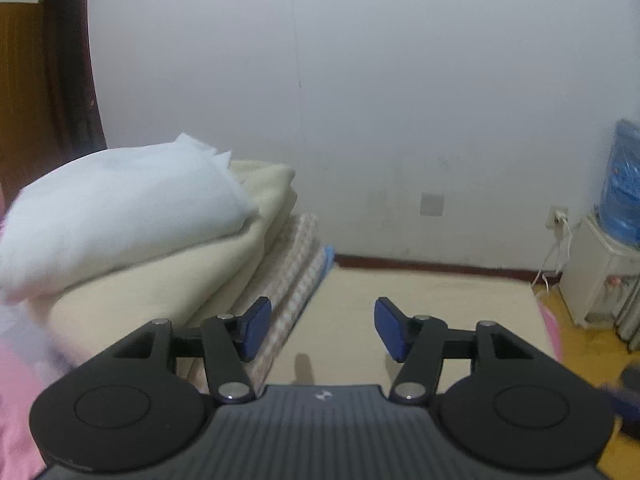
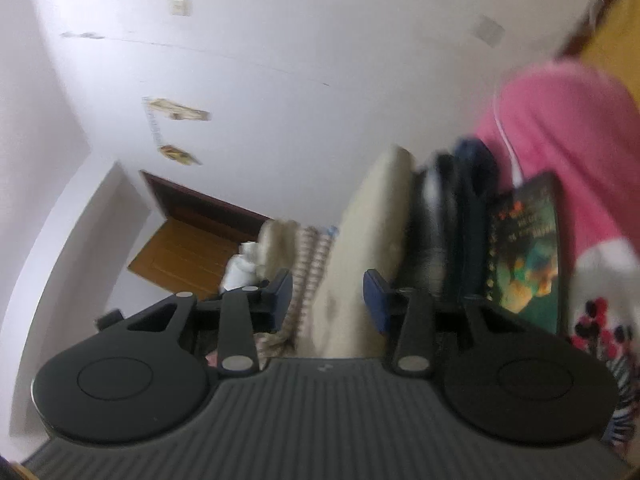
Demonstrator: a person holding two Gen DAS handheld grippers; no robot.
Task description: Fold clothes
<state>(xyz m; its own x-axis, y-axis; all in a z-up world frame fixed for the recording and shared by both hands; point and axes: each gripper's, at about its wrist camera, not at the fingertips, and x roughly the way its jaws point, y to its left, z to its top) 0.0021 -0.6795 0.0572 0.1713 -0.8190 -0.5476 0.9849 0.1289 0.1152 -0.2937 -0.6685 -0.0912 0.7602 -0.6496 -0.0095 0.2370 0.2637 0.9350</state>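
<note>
In the left wrist view my left gripper (image 1: 322, 328) is open above the cream bed surface (image 1: 420, 304), with nothing between its blue pads (image 1: 390, 330). The right wrist view is rolled sideways. There my right gripper (image 2: 328, 298) is open too, its jaws empty, in front of the cream mattress (image 2: 360, 240). Just right of it lie dark folded clothes (image 2: 460, 216) and a black garment with a colourful print (image 2: 524, 248). A white cloth with red and black dots (image 2: 600, 320) sits at the right edge, blurred.
A white quilt (image 1: 120, 216) tops a cream blanket (image 1: 168, 280) and a checked mat (image 1: 292, 276) stacked at the bed's left. A pink sheet (image 2: 560, 140) covers the bed's side. A water dispenser with a blue bottle (image 1: 624, 184) stands right, by a wall socket (image 1: 558, 216).
</note>
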